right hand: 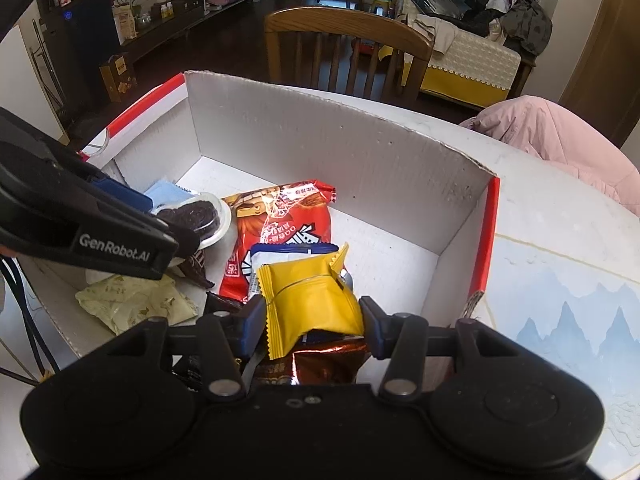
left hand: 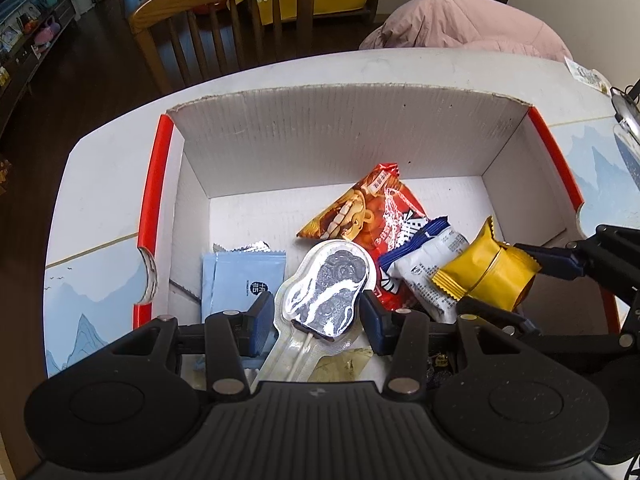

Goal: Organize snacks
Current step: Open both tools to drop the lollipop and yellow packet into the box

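Pinching a light, crinkly yellow packet [right hand: 312, 300] between its jaws, the right gripper [right hand: 314, 320] is squeezing gently; the left gripper [left hand: 318, 316] is gripping a stiff lollipop blister [left hand: 328, 284].

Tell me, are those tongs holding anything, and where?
Left tongs pinch the packaged lollipop at its lower sides. Right tongs squeeze the yellow packet by its sides.
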{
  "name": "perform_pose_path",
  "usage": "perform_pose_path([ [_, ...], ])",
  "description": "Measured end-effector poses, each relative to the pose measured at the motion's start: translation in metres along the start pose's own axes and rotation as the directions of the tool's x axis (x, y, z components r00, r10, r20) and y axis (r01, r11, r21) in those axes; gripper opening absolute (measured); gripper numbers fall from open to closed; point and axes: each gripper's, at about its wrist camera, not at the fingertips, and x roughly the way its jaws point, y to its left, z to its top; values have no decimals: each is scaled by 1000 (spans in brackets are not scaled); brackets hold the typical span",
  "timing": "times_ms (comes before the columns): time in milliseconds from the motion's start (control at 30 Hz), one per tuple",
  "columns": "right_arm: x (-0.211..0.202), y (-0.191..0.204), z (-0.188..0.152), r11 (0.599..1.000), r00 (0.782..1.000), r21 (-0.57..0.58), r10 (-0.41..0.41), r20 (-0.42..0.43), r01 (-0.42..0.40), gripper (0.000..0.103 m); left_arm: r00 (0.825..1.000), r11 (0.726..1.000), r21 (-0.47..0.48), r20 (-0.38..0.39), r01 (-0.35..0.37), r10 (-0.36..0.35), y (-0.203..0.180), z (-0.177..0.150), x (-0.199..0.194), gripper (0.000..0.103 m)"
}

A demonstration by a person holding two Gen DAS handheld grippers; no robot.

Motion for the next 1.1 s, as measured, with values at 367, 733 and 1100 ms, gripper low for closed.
perform_pose_path([
  [367, -13, -4, -1, 999, 999, 44, 6, 39, -7, 60, 999, 1000, 0, 35, 3, -3, -1, -5, -14, 53],
  [733, -53, -11, -7, 992, 992, 115, 30, 120, -44, 70, 993, 1000, -22, 121, 18, -16, 3, -18, -52, 54],
  [1100, -110, -2, -18, 982, 968, 157, 64, 241, -104, 84, 971, 998, -40, 238, 45, -34, 9, -44, -103, 58],
])
